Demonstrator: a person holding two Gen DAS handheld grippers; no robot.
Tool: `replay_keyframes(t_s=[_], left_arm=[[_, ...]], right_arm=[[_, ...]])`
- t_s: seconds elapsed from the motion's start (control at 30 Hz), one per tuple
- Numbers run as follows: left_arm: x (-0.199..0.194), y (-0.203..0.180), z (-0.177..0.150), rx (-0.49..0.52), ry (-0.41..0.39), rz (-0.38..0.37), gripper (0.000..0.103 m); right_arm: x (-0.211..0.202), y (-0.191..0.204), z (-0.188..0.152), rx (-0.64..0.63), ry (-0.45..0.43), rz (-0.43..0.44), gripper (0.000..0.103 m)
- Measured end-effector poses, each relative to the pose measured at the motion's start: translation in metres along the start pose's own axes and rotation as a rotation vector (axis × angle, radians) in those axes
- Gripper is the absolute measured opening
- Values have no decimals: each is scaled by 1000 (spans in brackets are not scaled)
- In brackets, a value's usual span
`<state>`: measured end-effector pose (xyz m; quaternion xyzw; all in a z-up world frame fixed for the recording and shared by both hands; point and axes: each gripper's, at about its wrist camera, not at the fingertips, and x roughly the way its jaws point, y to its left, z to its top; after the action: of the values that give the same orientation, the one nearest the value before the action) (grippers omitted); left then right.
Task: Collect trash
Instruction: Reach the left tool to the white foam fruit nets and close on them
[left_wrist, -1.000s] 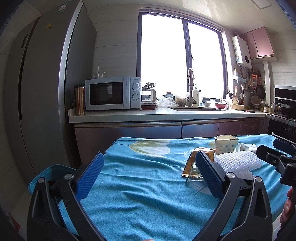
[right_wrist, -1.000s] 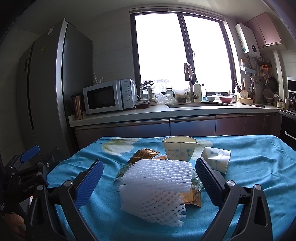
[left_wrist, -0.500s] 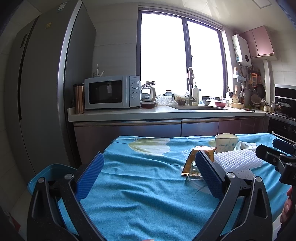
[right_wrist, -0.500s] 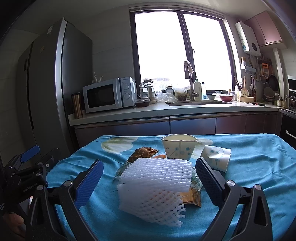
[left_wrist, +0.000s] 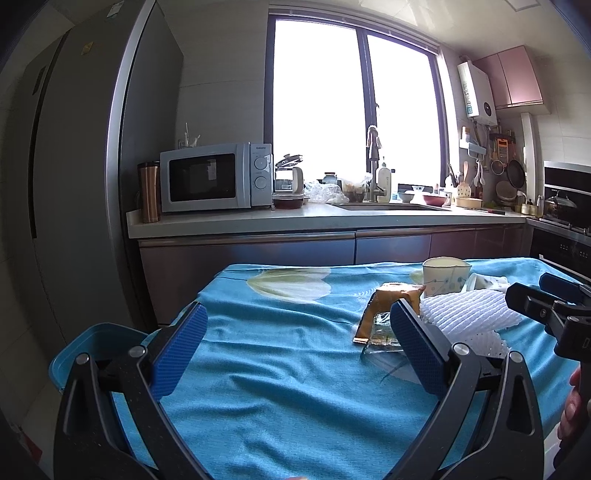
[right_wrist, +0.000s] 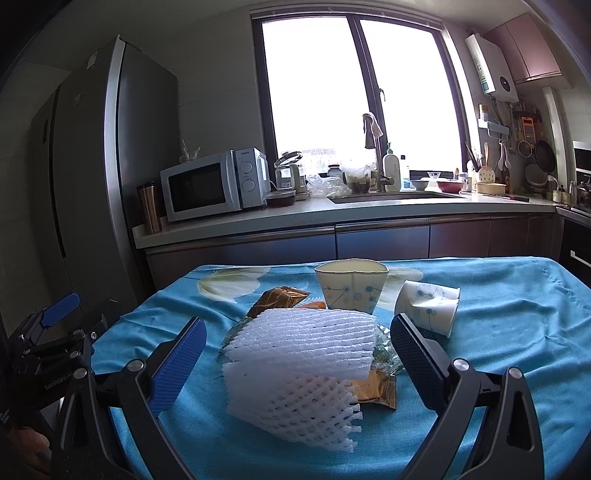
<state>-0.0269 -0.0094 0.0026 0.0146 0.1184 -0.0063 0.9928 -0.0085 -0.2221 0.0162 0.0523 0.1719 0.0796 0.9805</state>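
On the blue tablecloth (right_wrist: 517, 314) lies a pile of trash: white foam fruit netting (right_wrist: 303, 358) on top of gold and clear snack wrappers (right_wrist: 373, 387), with another brown wrapper (right_wrist: 280, 299) behind. An upright paper cup (right_wrist: 351, 288) and a tipped paper cup (right_wrist: 428, 306) stand further back. My right gripper (right_wrist: 297, 358) is open, its blue pads either side of the netting, apart from it. My left gripper (left_wrist: 295, 343) is open over bare cloth, left of the wrappers (left_wrist: 384, 314) and netting (left_wrist: 469, 317). The right gripper (left_wrist: 554, 310) shows at that view's right edge.
A blue bin (left_wrist: 85, 343) sits below the table's left edge. Behind the table runs a counter (right_wrist: 369, 214) with a microwave (right_wrist: 214, 184), sink and utensils. A tall grey fridge (left_wrist: 74, 166) stands at the left. A hand (left_wrist: 572, 417) shows at the lower right.
Both views have shifted slightly, as if the grippers rose or tilted a little; the trash lies as before and both grippers stay open.
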Motion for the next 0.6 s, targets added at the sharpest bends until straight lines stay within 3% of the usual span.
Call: replay_keyframes(t_s=[0.37,0.47,0.6], left_arm=[[11,-11,-3,18,47,-54,97],[15,-17,-5,31,72,-89,97],[27,-24,-7,30,144,-187,97]], right_arm=[[13,-13,-2,32,58,15,96],[20,-20,-2,50,83,21,96],[29,-29,-2,75,121,53,86]])
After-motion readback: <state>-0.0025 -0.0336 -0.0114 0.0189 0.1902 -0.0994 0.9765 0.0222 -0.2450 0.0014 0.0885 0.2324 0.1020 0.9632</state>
